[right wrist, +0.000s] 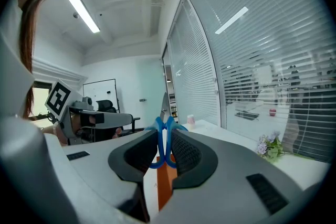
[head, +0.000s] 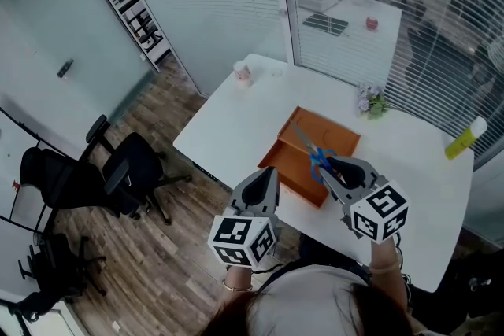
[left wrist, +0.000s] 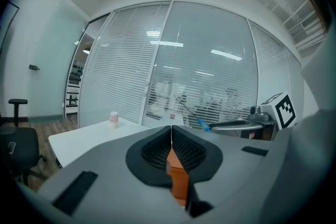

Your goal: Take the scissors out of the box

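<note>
Gripping blue-handled scissors [right wrist: 161,140] between its fingers [right wrist: 190,155], right gripper [right wrist: 164,136], orange box [head: 340,139] below them; left gripper [left wrist: 171,132] closed, empty

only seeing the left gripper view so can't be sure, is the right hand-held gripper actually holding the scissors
observer: yes, the right gripper view shows the right hand-held gripper with its jaws closed on the blue handles of the scissors, blade pointing away from it
operator: are they over the box or off to the side
observer: in the head view they sit over the middle of the orange box; how high above it I can't tell from there
operator: and where's my left one
observer: the left hand-held gripper is at the box's near left corner, apart from the scissors
</note>
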`<action>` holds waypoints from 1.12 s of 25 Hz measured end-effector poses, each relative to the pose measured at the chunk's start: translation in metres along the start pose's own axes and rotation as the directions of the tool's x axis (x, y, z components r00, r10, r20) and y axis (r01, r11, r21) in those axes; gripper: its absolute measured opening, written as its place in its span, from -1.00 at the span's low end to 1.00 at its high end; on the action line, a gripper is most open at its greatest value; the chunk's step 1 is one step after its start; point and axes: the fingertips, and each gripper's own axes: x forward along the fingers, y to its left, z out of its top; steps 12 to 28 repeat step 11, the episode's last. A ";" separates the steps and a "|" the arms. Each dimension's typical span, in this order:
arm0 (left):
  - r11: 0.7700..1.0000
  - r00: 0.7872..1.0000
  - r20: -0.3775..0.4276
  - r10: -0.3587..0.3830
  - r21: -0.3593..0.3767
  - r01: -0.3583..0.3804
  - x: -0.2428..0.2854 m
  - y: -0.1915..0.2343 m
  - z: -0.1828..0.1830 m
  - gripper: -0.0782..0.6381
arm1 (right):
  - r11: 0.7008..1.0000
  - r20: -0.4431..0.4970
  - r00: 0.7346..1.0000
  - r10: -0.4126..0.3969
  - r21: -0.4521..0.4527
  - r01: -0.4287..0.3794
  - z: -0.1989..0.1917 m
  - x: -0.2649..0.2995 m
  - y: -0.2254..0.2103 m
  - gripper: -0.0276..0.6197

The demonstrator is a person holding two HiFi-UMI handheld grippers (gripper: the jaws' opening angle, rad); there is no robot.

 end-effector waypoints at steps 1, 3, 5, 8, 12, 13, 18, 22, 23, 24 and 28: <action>1.000 1.000 0.000 -0.001 0.000 0.001 0.001 0.000 0.000 -0.73 | 1.000 0.000 1.000 -0.001 -0.001 0.001 0.001 0.000 0.000 -0.58; 1.000 1.000 0.000 -0.004 -0.001 0.004 0.002 0.001 0.001 -0.73 | 1.000 -0.001 1.000 -0.004 0.000 0.004 0.001 0.002 -0.001 -0.58; 1.000 1.000 0.000 -0.007 -0.002 0.007 0.004 0.001 0.000 -0.73 | 1.000 -0.003 1.000 -0.003 0.001 0.003 0.000 0.003 -0.002 -0.58; 1.000 1.000 0.002 -0.012 -0.005 0.012 0.006 0.001 0.000 -0.73 | 1.000 -0.007 1.000 -0.002 0.007 0.002 -0.002 0.004 -0.004 -0.57; 1.000 1.000 0.005 -0.017 -0.008 0.017 0.008 0.001 0.001 -0.73 | 1.000 -0.008 1.000 -0.003 0.010 0.003 -0.003 0.005 -0.005 -0.57; 1.000 1.000 0.005 -0.017 -0.008 0.017 0.008 0.001 0.001 -0.73 | 1.000 -0.008 1.000 -0.003 0.010 0.003 -0.003 0.005 -0.005 -0.57; 1.000 1.000 0.005 -0.017 -0.008 0.017 0.008 0.001 0.001 -0.73 | 1.000 -0.008 1.000 -0.003 0.010 0.003 -0.003 0.005 -0.005 -0.57; 1.000 1.000 0.005 -0.017 -0.008 0.017 0.008 0.001 0.001 -0.73 | 1.000 -0.008 1.000 -0.003 0.010 0.003 -0.003 0.005 -0.005 -0.57; 1.000 1.000 0.005 -0.017 -0.008 0.017 0.008 0.001 0.001 -0.73 | 1.000 -0.008 1.000 -0.003 0.010 0.003 -0.003 0.005 -0.005 -0.57; 1.000 1.000 0.005 -0.017 -0.008 0.017 0.008 0.001 0.001 -0.73 | 1.000 -0.008 1.000 -0.003 0.010 0.003 -0.003 0.005 -0.005 -0.57; 1.000 1.000 0.005 -0.017 -0.008 0.017 0.008 0.001 0.001 -0.73 | 1.000 -0.008 1.000 -0.003 0.010 0.003 -0.003 0.005 -0.005 -0.57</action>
